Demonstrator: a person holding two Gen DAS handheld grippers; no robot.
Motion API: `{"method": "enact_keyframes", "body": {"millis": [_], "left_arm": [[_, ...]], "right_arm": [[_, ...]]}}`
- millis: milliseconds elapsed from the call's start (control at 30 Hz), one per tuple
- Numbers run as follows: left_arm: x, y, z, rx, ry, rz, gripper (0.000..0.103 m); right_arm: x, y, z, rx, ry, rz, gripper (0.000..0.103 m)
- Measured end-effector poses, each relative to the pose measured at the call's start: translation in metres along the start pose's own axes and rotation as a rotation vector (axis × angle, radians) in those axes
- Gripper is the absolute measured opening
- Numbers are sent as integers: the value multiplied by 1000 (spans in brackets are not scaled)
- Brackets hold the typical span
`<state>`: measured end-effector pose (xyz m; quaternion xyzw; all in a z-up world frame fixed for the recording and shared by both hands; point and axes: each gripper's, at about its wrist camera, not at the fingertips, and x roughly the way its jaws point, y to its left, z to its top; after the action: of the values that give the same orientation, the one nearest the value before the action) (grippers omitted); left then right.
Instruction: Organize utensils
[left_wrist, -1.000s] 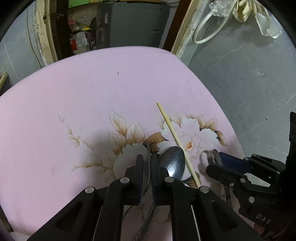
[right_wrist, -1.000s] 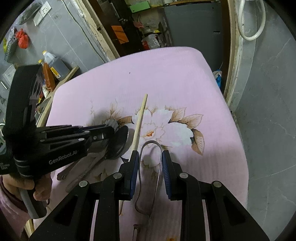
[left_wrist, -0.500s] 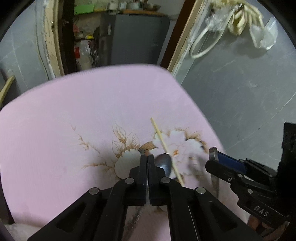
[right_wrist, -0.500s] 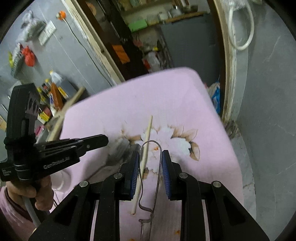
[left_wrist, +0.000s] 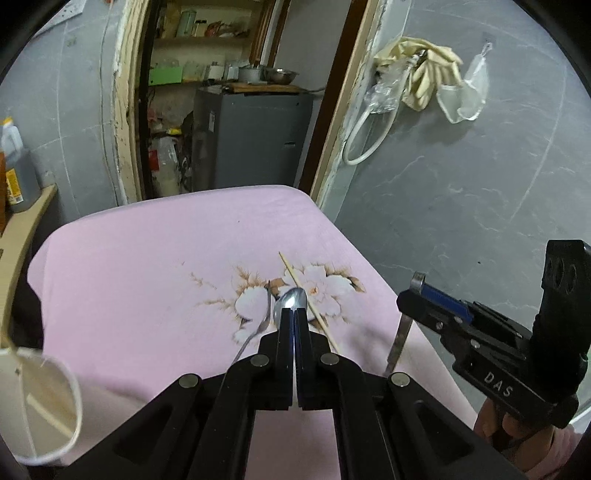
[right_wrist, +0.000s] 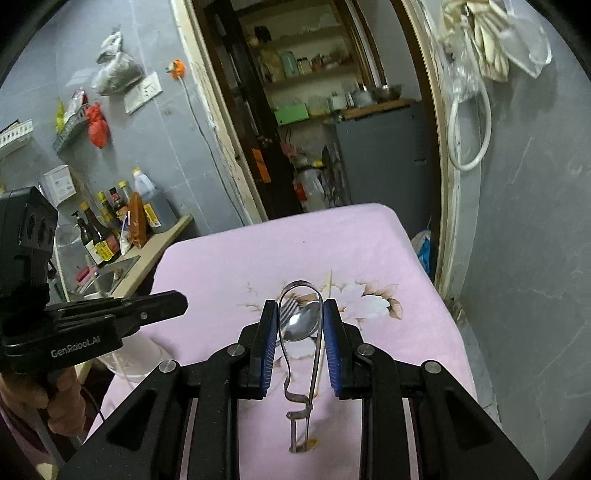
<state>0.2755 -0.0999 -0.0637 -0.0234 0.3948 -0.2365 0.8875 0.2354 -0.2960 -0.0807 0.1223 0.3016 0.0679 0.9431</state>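
Note:
A pink flowered cloth (left_wrist: 129, 277) covers the table (right_wrist: 258, 251). On its flower print lie a fork (left_wrist: 263, 317), a spoon (left_wrist: 291, 301) and a wooden chopstick (left_wrist: 308, 297), close together. My left gripper (left_wrist: 294, 312) hangs above them, shut, with nothing seen between its fingers. My right gripper (right_wrist: 300, 302) is shut on steel tongs (right_wrist: 299, 283), whose arms run back between the blue pads and are lifted off the cloth. In the left wrist view the right gripper (left_wrist: 413, 291) is at the right, with the tongs (left_wrist: 400, 336) hanging from it. Seen from the right wrist, the left gripper (right_wrist: 181, 304) is at the left.
A white cup (left_wrist: 37, 402) with a stick in it stands at the near left corner. Bottles (right_wrist: 110, 221) crowd a counter left of the table. Beyond the far edge is a doorway with a grey cabinet (left_wrist: 255, 140). A grey wall (left_wrist: 461, 206) runs along the right.
Both grippers have risen and drawn back from the cloth. The left jaws closed and came away without the fork. The right gripper lifted the tongs off the cloth.

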Motion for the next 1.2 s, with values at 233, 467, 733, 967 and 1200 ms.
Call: {"method": "enact_keyframes", "body": {"millis": [233,467,733,967,1200], "left_arm": [[-16,10,-16,16,20,-41,1],[34,12,1,-31,76,-35,2],[116,12,21,-8,204,19,2],[148,21,29,-35,280,2,4],[155,20,37,-18,321,4,7]], "right_arm": [[-25,19,-5,-22,-32,-39,22],[-14,8,4,24,-10,-55,21],[3,-8,10,56,2,-24,21],[21,-21,12,72,33,21,21],[35,-26,12,75,57,53,21]]}}
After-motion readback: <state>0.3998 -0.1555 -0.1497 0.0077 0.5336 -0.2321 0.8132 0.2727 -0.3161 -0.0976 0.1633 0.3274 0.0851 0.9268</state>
